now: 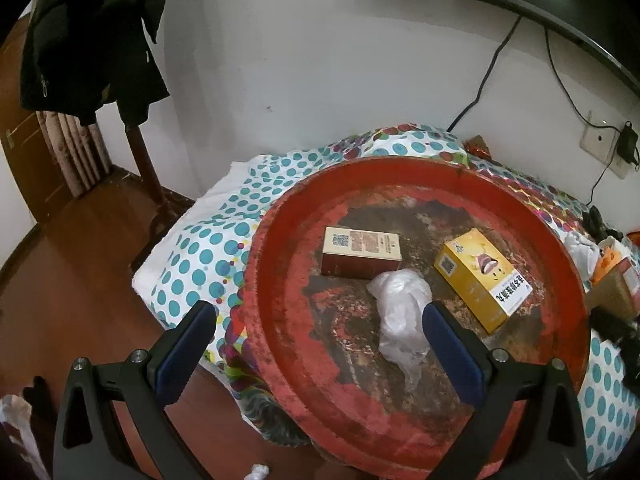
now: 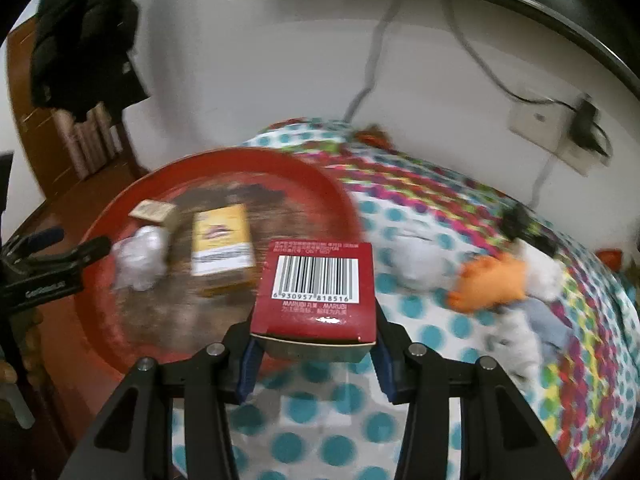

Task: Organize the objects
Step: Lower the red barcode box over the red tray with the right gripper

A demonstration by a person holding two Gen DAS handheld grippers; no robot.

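A worn round red tray (image 1: 280, 300) (image 2: 120, 320) lies on a dotted cloth. In it lie a brown-and-cream box (image 1: 362, 252) (image 2: 154, 212), a yellow box (image 1: 480, 276) (image 2: 222, 240) and a crumpled clear plastic bag (image 1: 400, 312) (image 2: 140, 260). My left gripper (image 1: 320, 316) hovers open over the tray's near side, the bag just inside its right finger. My right gripper (image 2: 314, 344) is shut on a red box (image 2: 316, 288) with a barcode on top, held above the cloth just right of the tray. The left gripper (image 2: 60, 248) shows at the left edge of the right wrist view.
The dotted cloth (image 2: 312, 440) covers the table. To the right lie an orange item (image 2: 488, 280), white and grey crumpled items (image 2: 524, 344) and black objects (image 2: 528, 224). A wall socket with cables (image 1: 600, 140) is behind. A dark coat (image 1: 88, 36) hangs at left over wooden floor (image 1: 80, 260).
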